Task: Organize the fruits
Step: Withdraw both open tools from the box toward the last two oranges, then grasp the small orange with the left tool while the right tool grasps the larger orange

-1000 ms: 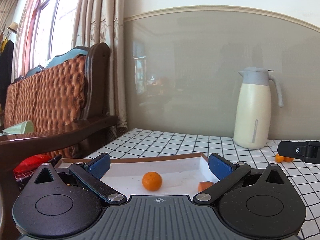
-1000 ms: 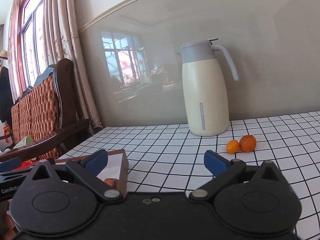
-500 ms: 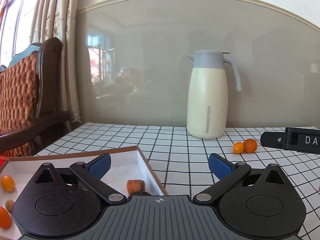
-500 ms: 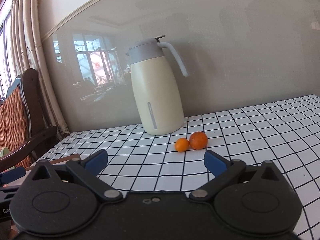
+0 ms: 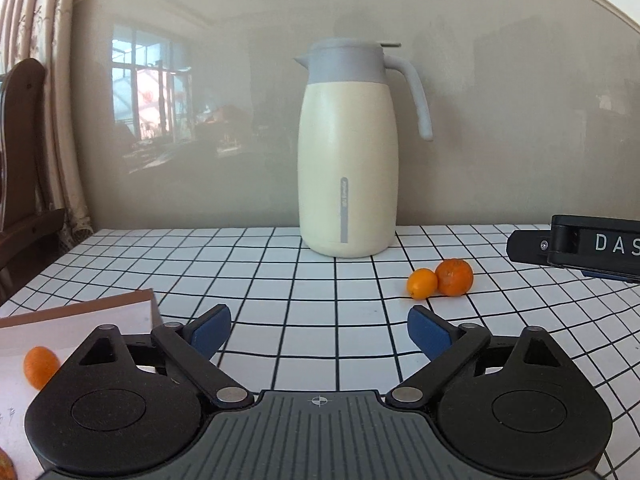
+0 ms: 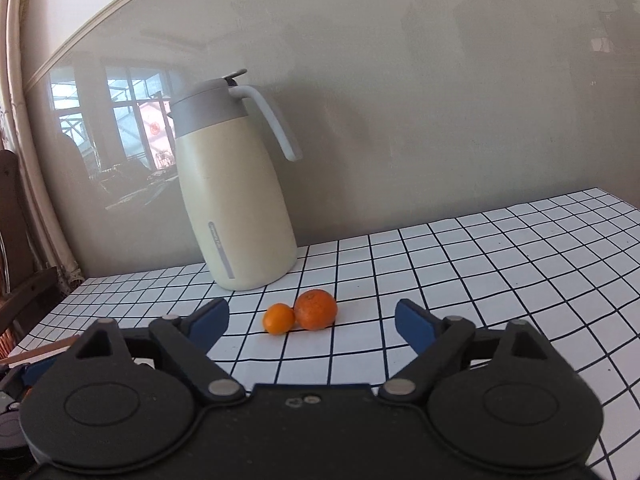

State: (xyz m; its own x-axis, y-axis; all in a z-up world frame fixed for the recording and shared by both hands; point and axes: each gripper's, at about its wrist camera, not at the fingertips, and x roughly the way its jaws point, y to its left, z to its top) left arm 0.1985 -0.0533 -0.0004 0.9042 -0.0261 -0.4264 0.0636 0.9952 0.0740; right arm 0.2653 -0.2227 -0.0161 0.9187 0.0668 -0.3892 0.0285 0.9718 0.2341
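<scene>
Fruits: 2 orange ones are seen on the checked tablecloth, none gripped.

A larger mandarin (image 6: 316,309) and a smaller round orange fruit (image 6: 279,319) are found touching each other on the white, black-lined tablecloth (image 6: 480,280), just in front of the cream jug (image 6: 236,208) with its grey lid and handle. In the right wrist view they lie at 12 o'clock, beyond and between the blue pads of the right gripper (image 6: 312,322); in the left wrist view they sit at 1 o'clock from the left gripper (image 5: 319,330). Both sets of jaws have just been closing a little, yet they are held wide with nothing between them. At 9 o'clock in the left view, a white tray with a brown rim (image 5: 80,308) is seen, with another orange fruit (image 5: 40,366) lying in it.
</scene>
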